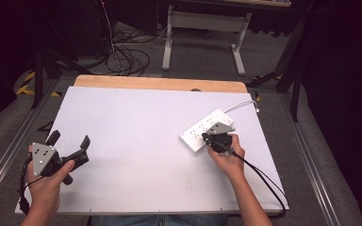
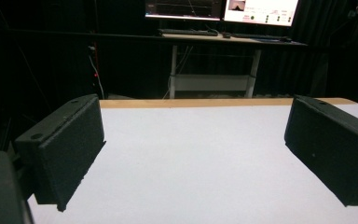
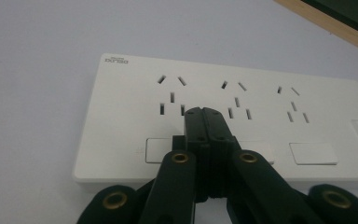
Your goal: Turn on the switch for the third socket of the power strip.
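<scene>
**What I could not make out**

In the right gripper view, my right gripper (image 3: 204,114) covered the middle rocker switch of the power strip (image 3: 121,154), so I could not tell whether the tips pressed it or merely rested above it. The strip's far end ran off the picture's right edge beyond the fingertips, and the brand lettering near its corner was too small to read. From the high view, my hand (image 1: 226,157) hid the strip's near edge beneath the fingers. In the left gripper view, the outer ends of both pads (image 2: 65,149) of my left gripper (image 2: 196,154) were cut off by the frame, and the monitors (image 2: 221,8) far beyond the fingertips were too blurred to read.
</scene>
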Tool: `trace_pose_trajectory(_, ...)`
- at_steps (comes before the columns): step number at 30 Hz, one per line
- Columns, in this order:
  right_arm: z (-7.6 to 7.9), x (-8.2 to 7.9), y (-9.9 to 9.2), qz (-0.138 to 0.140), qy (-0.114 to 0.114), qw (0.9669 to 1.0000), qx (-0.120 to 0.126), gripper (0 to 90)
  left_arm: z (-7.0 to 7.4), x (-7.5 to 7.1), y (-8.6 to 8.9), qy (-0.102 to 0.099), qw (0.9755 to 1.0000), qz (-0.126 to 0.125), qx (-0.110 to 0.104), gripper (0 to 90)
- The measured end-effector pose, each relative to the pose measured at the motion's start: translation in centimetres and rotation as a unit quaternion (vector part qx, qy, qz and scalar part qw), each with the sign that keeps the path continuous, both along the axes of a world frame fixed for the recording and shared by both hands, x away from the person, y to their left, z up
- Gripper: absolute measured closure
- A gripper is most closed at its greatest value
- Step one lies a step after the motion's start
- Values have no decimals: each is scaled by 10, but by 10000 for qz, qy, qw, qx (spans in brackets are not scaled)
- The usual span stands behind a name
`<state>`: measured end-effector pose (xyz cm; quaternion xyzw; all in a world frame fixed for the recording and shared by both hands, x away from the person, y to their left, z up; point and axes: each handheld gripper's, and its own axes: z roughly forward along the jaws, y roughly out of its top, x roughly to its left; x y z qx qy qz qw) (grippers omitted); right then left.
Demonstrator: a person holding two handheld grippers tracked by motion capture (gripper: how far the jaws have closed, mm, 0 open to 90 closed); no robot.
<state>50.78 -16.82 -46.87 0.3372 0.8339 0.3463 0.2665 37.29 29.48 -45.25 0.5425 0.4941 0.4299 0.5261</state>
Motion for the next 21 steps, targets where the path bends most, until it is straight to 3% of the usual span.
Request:
trace_pose_trajectory(9,-3,1,0,-63,-32,9999,-73,900,0,0,0,1,10000,0,0,51)
trace_pose_trajectory(13,-4,1,-3,-115,4,9999,73,900,0,0,0,-8,10000,-2,0,51)
trace_pose_trajectory(21,-4,1,-2,-124,-30,9999,54,900,0,0,0,-5,10000,-8,-2,51)
